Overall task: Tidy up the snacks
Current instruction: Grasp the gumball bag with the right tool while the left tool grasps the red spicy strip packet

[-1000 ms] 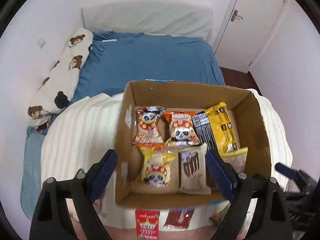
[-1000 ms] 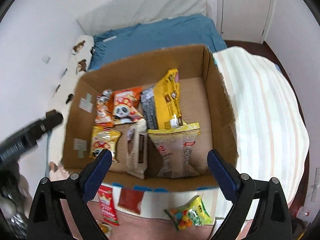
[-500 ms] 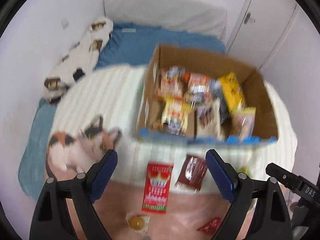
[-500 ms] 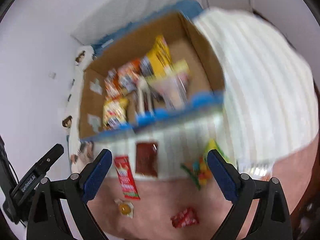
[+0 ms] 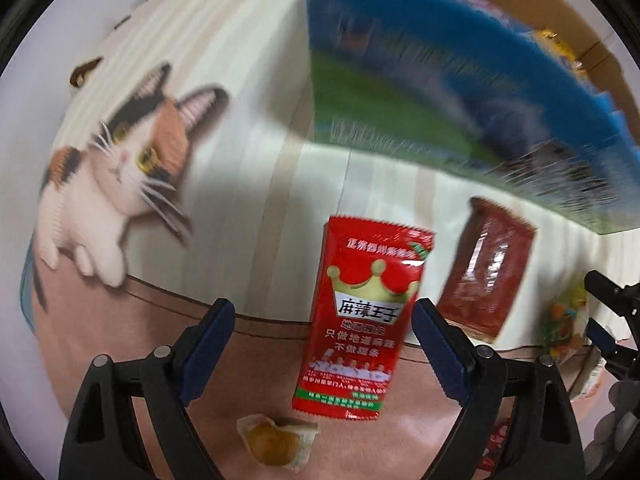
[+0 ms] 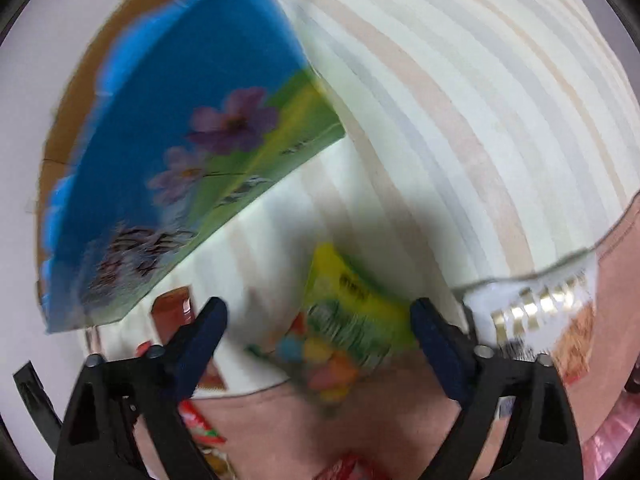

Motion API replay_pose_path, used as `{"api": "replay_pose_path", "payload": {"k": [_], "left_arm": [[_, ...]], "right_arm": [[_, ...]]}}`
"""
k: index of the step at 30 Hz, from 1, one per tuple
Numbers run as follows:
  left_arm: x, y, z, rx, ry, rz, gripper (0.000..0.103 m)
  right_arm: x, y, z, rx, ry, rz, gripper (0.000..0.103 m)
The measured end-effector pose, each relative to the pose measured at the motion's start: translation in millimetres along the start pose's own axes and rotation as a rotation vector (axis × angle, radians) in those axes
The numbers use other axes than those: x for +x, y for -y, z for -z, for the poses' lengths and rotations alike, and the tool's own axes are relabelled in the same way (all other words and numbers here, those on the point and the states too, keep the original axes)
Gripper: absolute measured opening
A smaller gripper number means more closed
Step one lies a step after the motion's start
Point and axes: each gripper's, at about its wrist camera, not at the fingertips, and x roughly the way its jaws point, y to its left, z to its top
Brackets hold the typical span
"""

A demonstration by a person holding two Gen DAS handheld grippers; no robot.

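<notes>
A red crown-printed snack packet (image 5: 360,320) lies flat on the blanket, in front of the cardboard box (image 5: 440,100) with its blue and green printed side. My left gripper (image 5: 322,316) points down over it, open, the packet between its blue pads without touching them. A dark red packet (image 5: 488,276) lies just to its right. In the right wrist view, a green-yellow bag of coloured candies (image 6: 344,328) lies between the fingers of my right gripper (image 6: 318,312). Its jaws are closing, and the pads do not press on the bag.
A small yellow wrapped sweet (image 5: 276,444) lies near the left gripper's base. A white packet with gold stripes (image 6: 532,312) sits right of the candy bag, and red packets (image 6: 200,432) lie lower left. The cat-print blanket (image 5: 120,160) spreads to the left.
Both grippers have dropped from above the open box to the blanket in front of it. The left one now straddles the red packet and the right one the candy bag.
</notes>
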Motion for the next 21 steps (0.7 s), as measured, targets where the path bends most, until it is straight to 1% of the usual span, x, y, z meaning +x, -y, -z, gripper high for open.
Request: {"api": "replay_pose_path", "payload": {"k": [3, 5, 6, 7, 9, 10, 11, 12, 13, 15, 16, 17, 18, 21], "left_arm": [[11.6, -2.2, 2.7, -0.016, -0.024, 0.020, 0.090], [14.8, -0.2, 4.5, -0.010, -0.035, 0.030, 0.090], [15.7, 2.4, 5.4, -0.002, -0.038, 0.035, 0.090], [16.5, 4.7, 7.0, 0.003, -0.044, 0.042, 0.090], [19.0, 10.2, 8.8, 0.014, -0.057, 0.054, 0.090], [19.4, 12.0, 10.5, 0.017, -0.058, 0.053, 0.090], [19.6, 13.2, 10.9, 0.019, -0.059, 0.050, 0.090], [20.2, 13.9, 12.0, 0.021, -0.060, 0.049, 0.090], [20.9, 14.1, 12.9, 0.021, -0.062, 0.049, 0.090], [22.5, 15.6, 14.3, 0.020, -0.067, 0.050, 0.090], [23.6, 15.4, 15.7, 0.019, -0.069, 0.050, 0.090], [24.4, 17.1, 14.7, 0.018, -0.071, 0.050, 0.090], [24.5, 17.5, 15.5, 0.016, -0.071, 0.051, 0.090], [29.0, 11.6, 17.1, 0.006, -0.073, 0.051, 0.090]], "right_arm": [[9.3, -0.4, 0.0, -0.017, -0.004, 0.033, 0.079], [11.1, -5.3, 2.3, -0.067, -0.001, 0.062, 0.069], [12.3, -9.2, 4.6, -0.102, 0.000, 0.082, 0.067], [13.0, -12.0, 6.3, -0.135, -0.001, 0.089, 0.062], [16.0, -20.9, 11.4, -0.234, -0.020, 0.100, 0.060], [17.5, -28.3, 14.9, -0.304, -0.034, 0.112, 0.057], [19.0, -38.0, 20.4, -0.391, -0.045, 0.132, 0.057], [22.6, -50.6, 28.6, -0.509, -0.070, 0.157, 0.057], [25.0, -59.0, 35.4, -0.589, -0.084, 0.177, 0.057], [26.2, -71.0, 49.9, -0.714, -0.092, 0.236, 0.060], [24.4, -72.9, 53.7, -0.736, -0.086, 0.242, 0.069], [19.4, -71.6, 55.0, -0.722, -0.069, 0.234, 0.081], [13.6, -66.2, 52.8, -0.669, -0.058, 0.208, 0.085], [4.1, -36.5, 42.9, -0.405, -0.088, 0.082, 0.086]]}}
